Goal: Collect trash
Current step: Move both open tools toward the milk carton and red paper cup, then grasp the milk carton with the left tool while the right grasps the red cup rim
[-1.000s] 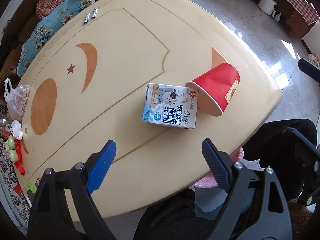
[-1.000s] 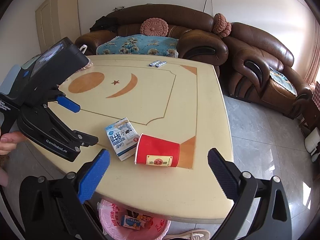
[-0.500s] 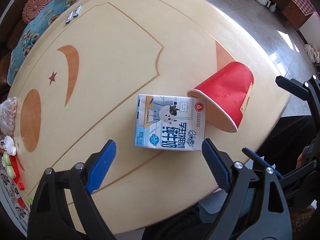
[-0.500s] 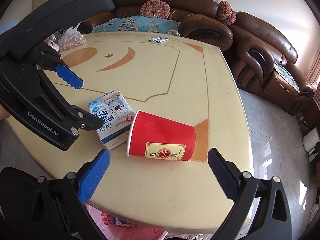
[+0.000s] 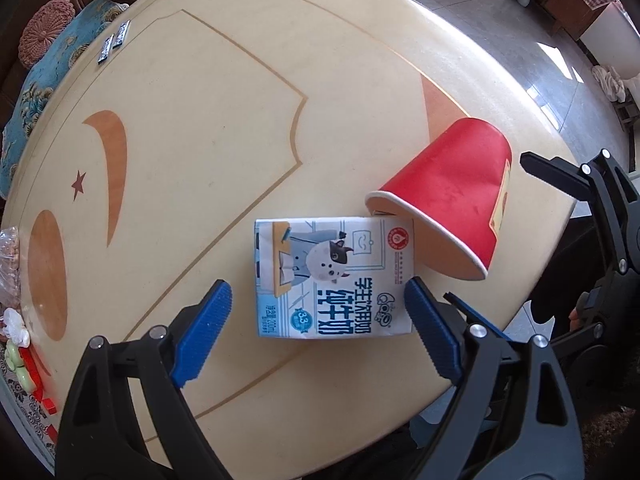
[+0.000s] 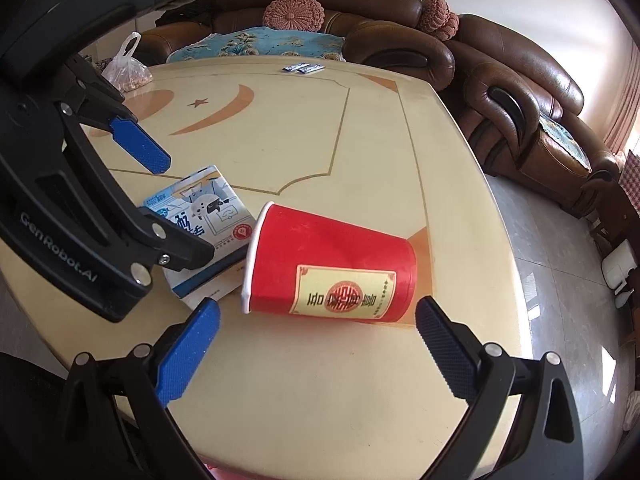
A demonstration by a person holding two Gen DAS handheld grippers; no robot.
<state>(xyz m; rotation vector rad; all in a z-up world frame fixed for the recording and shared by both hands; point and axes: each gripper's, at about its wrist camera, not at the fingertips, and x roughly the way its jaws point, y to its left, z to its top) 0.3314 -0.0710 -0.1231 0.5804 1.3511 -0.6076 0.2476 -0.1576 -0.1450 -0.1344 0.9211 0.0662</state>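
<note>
Where the cream tabletop (image 5: 208,128) nears its front edge, two pieces of trash lie side by side. One milk carton (image 5: 332,278), white and blue with a cartoon cow on its upper face, lies flat. One red paper cup (image 5: 448,196) lies on its side, its white rim touching the carton's corner and its base pointing toward the table's corner; a yellow label with a red emblem shows on its wall in the right wrist view (image 6: 344,292).

One left gripper (image 5: 318,330) hangs just over the carton with its two blue pads spread wide, one to each side of the carton's near end; whether a pad touches the carton cannot be told. One right gripper (image 6: 318,350) sits low before the cup, its two pads likewise spread wide, flanking the cup without holding it.

Further out on the table: two small foil packets (image 6: 304,68) side by side near the far edge, and one knotted clear plastic bag (image 6: 128,70) of brownish contents at the far left corner. Inlaid in the top are one star, one crescent and one oval in orange-brown.

Beyond the table stands one brown leather sofa (image 6: 400,40) carrying two round pink crocheted cushions (image 6: 294,14) and one blue floral cloth (image 6: 256,42).
</note>
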